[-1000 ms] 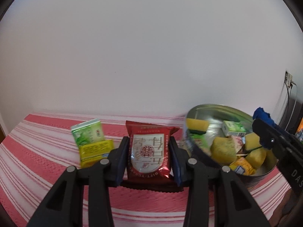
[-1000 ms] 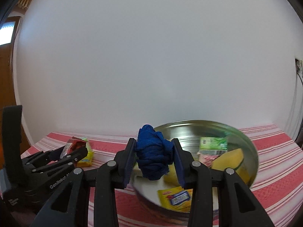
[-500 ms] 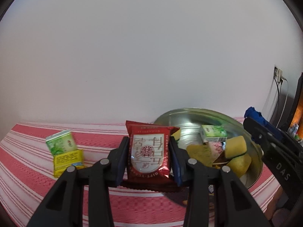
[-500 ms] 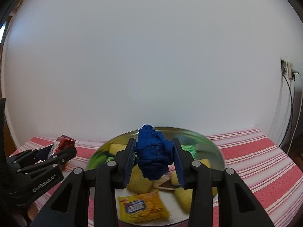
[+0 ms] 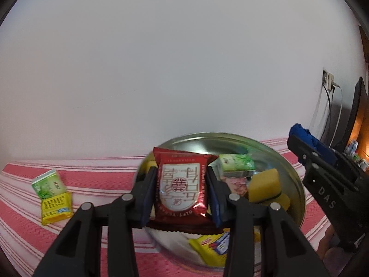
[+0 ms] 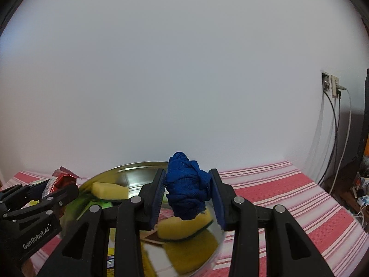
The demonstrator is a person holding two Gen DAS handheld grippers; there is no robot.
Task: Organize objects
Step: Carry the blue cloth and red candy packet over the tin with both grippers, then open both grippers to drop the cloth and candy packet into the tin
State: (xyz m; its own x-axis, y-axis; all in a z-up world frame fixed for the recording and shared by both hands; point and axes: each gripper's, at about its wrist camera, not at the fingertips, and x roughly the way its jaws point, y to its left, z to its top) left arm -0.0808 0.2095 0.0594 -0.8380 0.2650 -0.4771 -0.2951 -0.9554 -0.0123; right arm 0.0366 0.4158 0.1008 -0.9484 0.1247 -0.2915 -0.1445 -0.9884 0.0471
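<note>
My left gripper (image 5: 182,195) is shut on a red snack packet (image 5: 181,184) and holds it over the near left part of a round metal bowl (image 5: 230,138). The bowl holds yellow sponges (image 5: 265,184), a green tea box (image 5: 236,165) and a yellow packet (image 5: 212,247). My right gripper (image 6: 188,195) is shut on a bundled blue cloth (image 6: 186,187) above the same bowl (image 6: 129,169). Each gripper shows in the other's view: the right gripper (image 5: 322,180) at the right edge, the left gripper (image 6: 34,207) at the lower left.
A green and yellow packet (image 5: 52,195) lies on the red and white striped tablecloth (image 5: 103,175) left of the bowl. A white wall stands close behind the table. Cables hang from a wall socket (image 6: 332,85) at the right, beside dark furniture (image 6: 362,138).
Both grippers have moved to the right with their loads. The red packet now hangs over the bowl instead of the cloth, and the blue cloth has shifted toward the bowl's right side.
</note>
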